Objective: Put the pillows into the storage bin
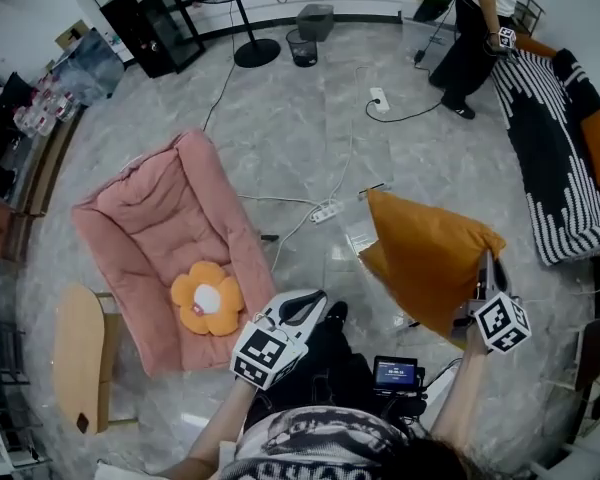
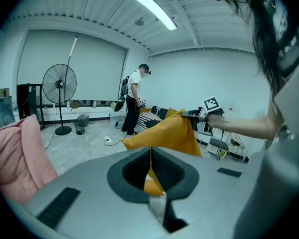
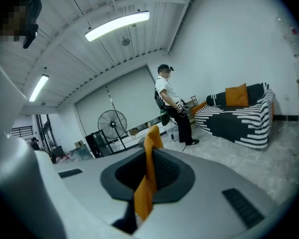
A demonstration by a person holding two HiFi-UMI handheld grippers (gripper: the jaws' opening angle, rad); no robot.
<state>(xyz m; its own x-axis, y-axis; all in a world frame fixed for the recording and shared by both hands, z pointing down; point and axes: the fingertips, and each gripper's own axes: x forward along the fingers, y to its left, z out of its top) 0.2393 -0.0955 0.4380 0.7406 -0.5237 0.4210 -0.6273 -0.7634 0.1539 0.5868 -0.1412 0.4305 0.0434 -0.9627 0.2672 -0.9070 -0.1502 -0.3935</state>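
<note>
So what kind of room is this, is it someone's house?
Probably a studio or lab dressed like a living room, not a home: a striped sofa, a big standing fan, and cables with a power strip across the bare floor.

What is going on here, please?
A person holds up a large orange fabric pillow with two hand-held grippers. The tongs of the right gripper are shut on one edge of it, and orange fabric is pinched in those of the left gripper too. The pillow hangs above the grey floor, beside a pink padded bed where an orange flower-shaped cushion lies. Another person stands near the striped sofa.
</note>
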